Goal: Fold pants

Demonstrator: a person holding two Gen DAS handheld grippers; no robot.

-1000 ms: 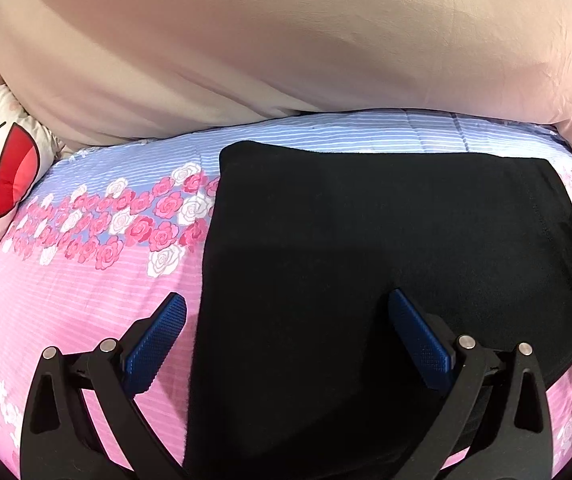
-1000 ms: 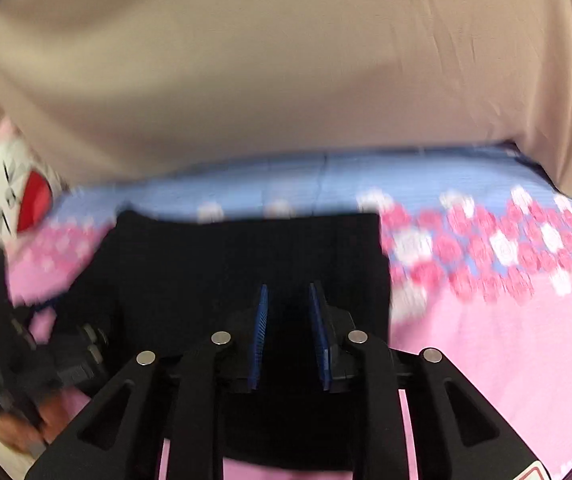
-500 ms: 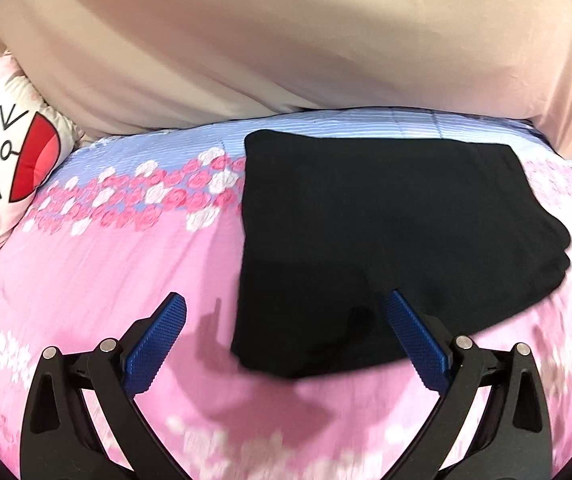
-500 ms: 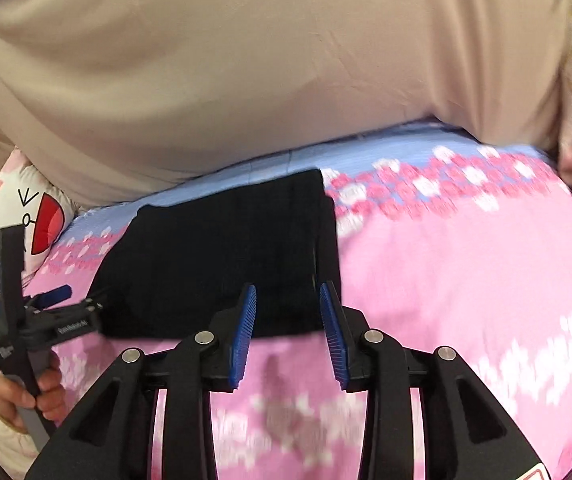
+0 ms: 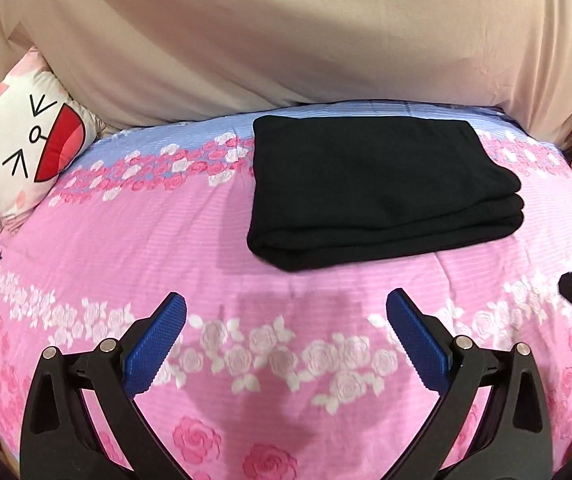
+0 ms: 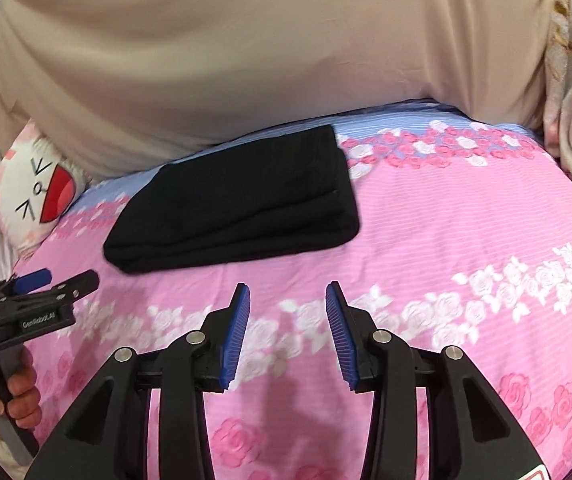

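1. The left tool withdrew from over the pants; both fingers now stood over the bare bedspread, well apart from the garment.
2. The right tool likewise backed off the pants, with nothing between its fingers.
3. The right tool's jaws went from nearly closed to partly spread and were opening.
4. The folded pants lay free on the bed.

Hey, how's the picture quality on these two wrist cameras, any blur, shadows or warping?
Left wrist view: mostly sharp, the black folded pants crisp, soft gripper shadows on the floral bedspread, fisheye bulge with dark corners. Right wrist view: the same bulge, slight softness toward the edges, shadows below the blue pads.
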